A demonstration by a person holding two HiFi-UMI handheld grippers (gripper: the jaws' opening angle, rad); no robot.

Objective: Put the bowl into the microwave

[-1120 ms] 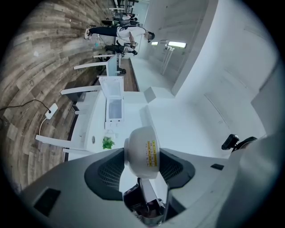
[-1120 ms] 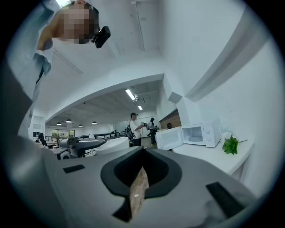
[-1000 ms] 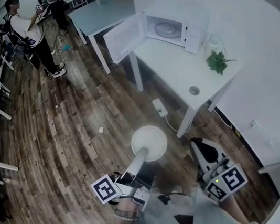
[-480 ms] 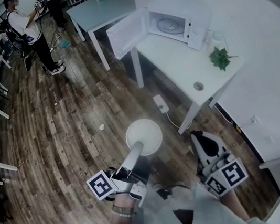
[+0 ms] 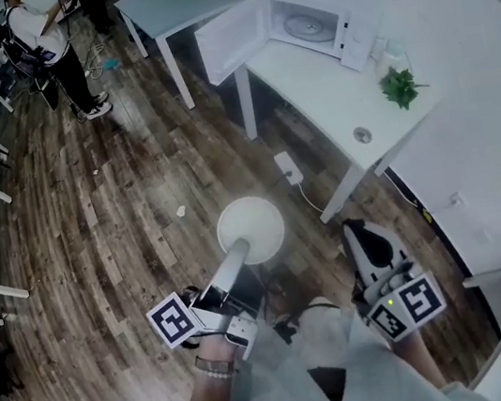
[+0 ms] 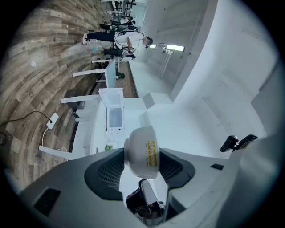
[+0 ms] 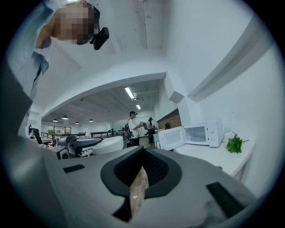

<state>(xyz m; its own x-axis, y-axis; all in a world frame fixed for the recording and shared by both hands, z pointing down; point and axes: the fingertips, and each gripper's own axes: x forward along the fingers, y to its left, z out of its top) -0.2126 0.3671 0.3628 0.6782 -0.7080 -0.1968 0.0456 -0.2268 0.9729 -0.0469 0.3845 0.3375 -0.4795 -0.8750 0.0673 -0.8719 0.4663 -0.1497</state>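
The left gripper (image 6: pixel 141 156) has the white bowl (image 6: pixel 141 150) clamped. Its two dark pads press on the bowl from either side, so the jaws stand apart only by what they hold. A yellow sticker (image 6: pixel 151 153) runs down the bowl's wall with rows of dark print on it, but the print is too small to read.

From the head view, the bowl hangs out over the wooden floor (image 5: pixel 120 217), well apart from the microwave (image 5: pixel 324 22). The microwave sits at the far end of the white table (image 5: pixel 319 98) with its door (image 5: pixel 231 38) swung wide open and the round turntable showing inside. No brand name can be made out on its front.

The right gripper (image 7: pixel 141 173) has its jaws pressed together with nothing between them, only a sliver of floor showing through the slit. A black-and-white marker cube (image 5: pixel 406 305) rides on it, and a small green light glows just beside the cube.

A small green plant (image 5: pixel 400 87) stands on the table near the microwave, and a white power strip (image 5: pixel 288 167) lies on the floor below. Far off, a person (image 5: pixel 48 43) stands on the floor.
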